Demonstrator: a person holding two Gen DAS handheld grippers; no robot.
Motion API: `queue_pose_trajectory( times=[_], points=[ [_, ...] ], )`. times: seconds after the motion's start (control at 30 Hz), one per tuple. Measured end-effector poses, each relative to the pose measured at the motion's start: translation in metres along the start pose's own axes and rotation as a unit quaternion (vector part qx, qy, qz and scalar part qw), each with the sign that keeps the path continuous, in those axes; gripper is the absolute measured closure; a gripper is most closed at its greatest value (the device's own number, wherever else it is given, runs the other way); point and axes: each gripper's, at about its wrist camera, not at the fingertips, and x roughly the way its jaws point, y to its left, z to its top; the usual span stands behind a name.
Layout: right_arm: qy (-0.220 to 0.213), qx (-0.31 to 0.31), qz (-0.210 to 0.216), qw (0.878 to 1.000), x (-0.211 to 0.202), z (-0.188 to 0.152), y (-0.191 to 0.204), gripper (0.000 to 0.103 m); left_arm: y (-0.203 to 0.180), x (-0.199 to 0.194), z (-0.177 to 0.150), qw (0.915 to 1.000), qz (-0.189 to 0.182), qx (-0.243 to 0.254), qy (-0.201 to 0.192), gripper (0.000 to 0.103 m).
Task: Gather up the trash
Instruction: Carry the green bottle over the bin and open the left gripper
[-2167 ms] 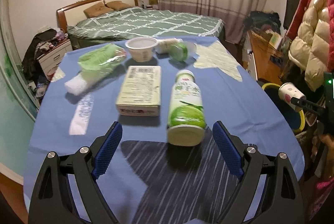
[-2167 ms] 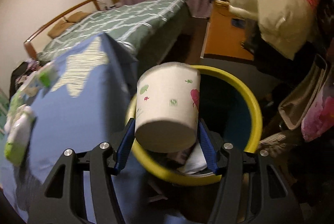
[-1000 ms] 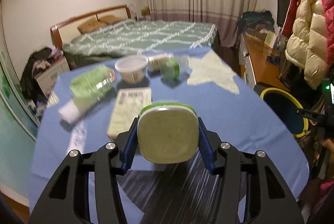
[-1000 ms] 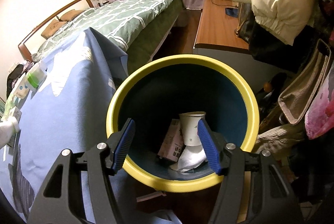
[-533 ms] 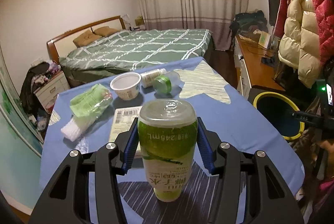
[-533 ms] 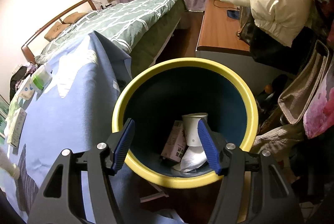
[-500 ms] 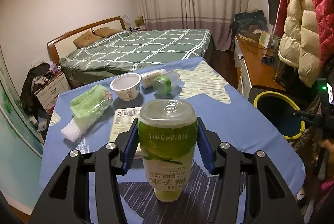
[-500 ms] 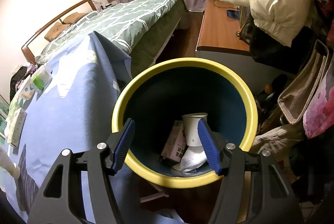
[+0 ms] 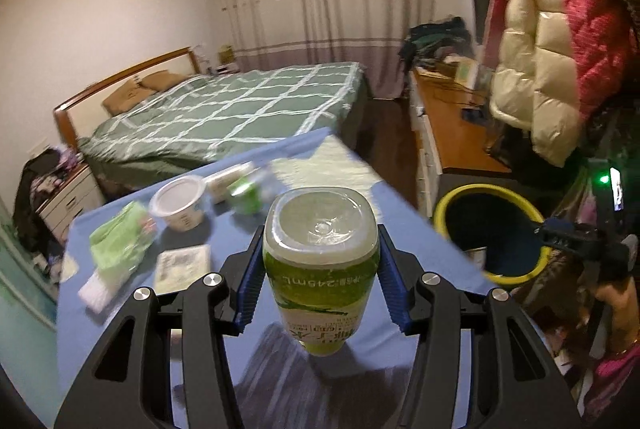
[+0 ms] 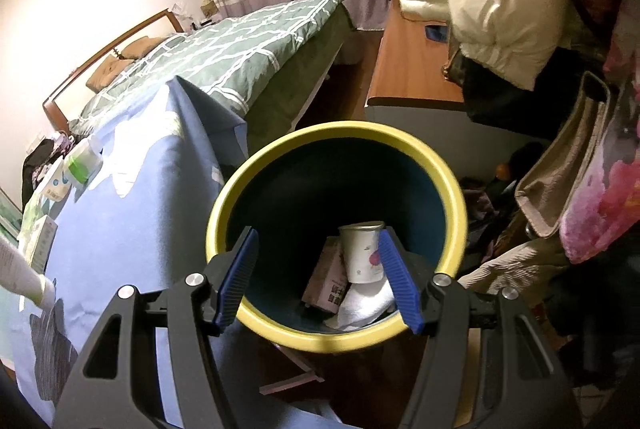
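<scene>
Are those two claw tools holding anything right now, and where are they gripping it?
The left gripper holds a green drink bottle, pads on its sides near the base, cap end down. The right gripper is open and empty above the yellow-rimmed bin.

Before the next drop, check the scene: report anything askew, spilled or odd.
Nothing spilled. The bottle in the left gripper hangs upside down, its label inverted. On the table a second bottle lies on its side. In the bin, the cup stands upright among the trash.
</scene>
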Motion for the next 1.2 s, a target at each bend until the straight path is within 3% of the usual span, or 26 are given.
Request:
queue_pose_trajectory(
  times=[0.23, 0.5, 0.83, 0.9, 0.97, 1.2],
  points=[
    [-0.01, 0.022, -0.012, 1.0, -0.008, 0.0, -0.031, 0.043, -0.067, 0.029, 0.031, 0.9969, -0.066, 0.043, -0.002, 0.051],
    [-0.006, 0.046, -0.022, 0.999, -0.007, -0.001, -0.068, 0.043, -0.143, 0.074, 0.053, 0.99, -0.128, 0.057, 0.016, 0.051],
    [0.002, 0.062, -0.024, 0.998, 0.001, -0.004, -0.09, 0.043, -0.196, 0.123, 0.059, 0.9868, -0.14, 0.07, 0.04, 0.051],
    [0.004, 0.061, -0.023, 0.998, 0.003, -0.004, -0.09, 0.043, -0.199, 0.126, 0.057, 0.987, -0.136, 0.073, 0.043, 0.047],
    [0.005, 0.061, -0.022, 0.998, 0.004, -0.005, -0.091, 0.043, -0.199, 0.124, 0.056, 0.988, -0.131, 0.075, 0.035, 0.034],
    [0.006, 0.055, -0.018, 0.998, 0.004, -0.006, -0.08, 0.043, -0.173, 0.093, 0.056, 0.9904, -0.119, 0.067, 0.016, 0.033]
  ],
)
